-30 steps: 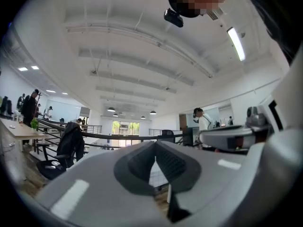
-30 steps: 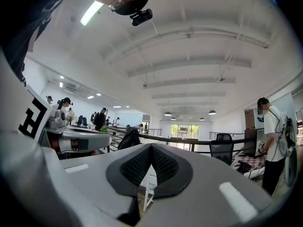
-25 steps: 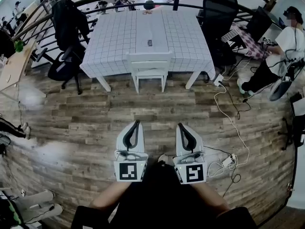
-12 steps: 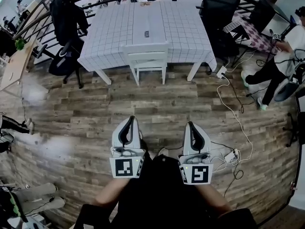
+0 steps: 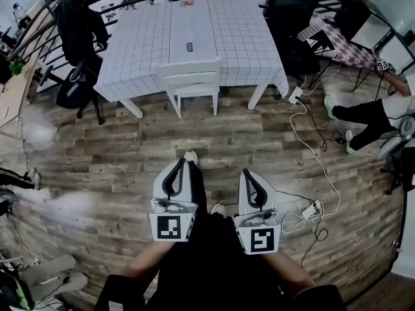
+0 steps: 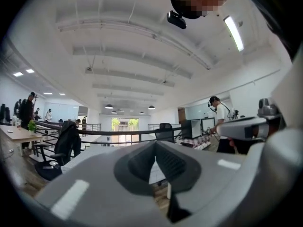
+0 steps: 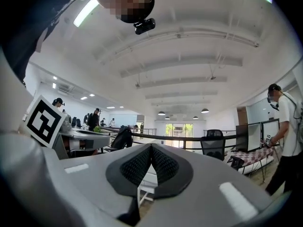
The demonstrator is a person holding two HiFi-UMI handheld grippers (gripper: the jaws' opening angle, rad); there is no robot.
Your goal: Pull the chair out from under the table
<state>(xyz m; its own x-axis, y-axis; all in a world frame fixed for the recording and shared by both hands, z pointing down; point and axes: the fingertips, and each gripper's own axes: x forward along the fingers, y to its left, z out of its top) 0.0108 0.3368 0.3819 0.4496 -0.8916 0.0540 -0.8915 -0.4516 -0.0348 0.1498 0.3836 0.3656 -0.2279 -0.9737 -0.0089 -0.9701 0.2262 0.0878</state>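
A white chair (image 5: 189, 83) stands pushed in under the near edge of a table (image 5: 141, 37) covered with a white checked cloth, at the top of the head view. My left gripper (image 5: 183, 162) and right gripper (image 5: 247, 172) are side by side low in that view, well short of the chair, over the wood floor. Both are shut with nothing between the jaws. In the right gripper view the chair (image 7: 145, 184) shows small, just below the shut jaws (image 7: 151, 148). The left gripper view shows its jaws (image 6: 155, 145) shut, with the table (image 6: 83, 159) beyond.
A black office chair (image 5: 76, 63) with a jacket stands left of the table, another black chair (image 5: 290, 18) at its right. A white cable and power strip (image 5: 310, 210) lie on the floor to my right. A seated person's legs (image 5: 363, 115) reach in from the right.
The table and chair have shifted up and left in the head view. One of my feet has stepped forward between the grippers. Both grippers stay shut.
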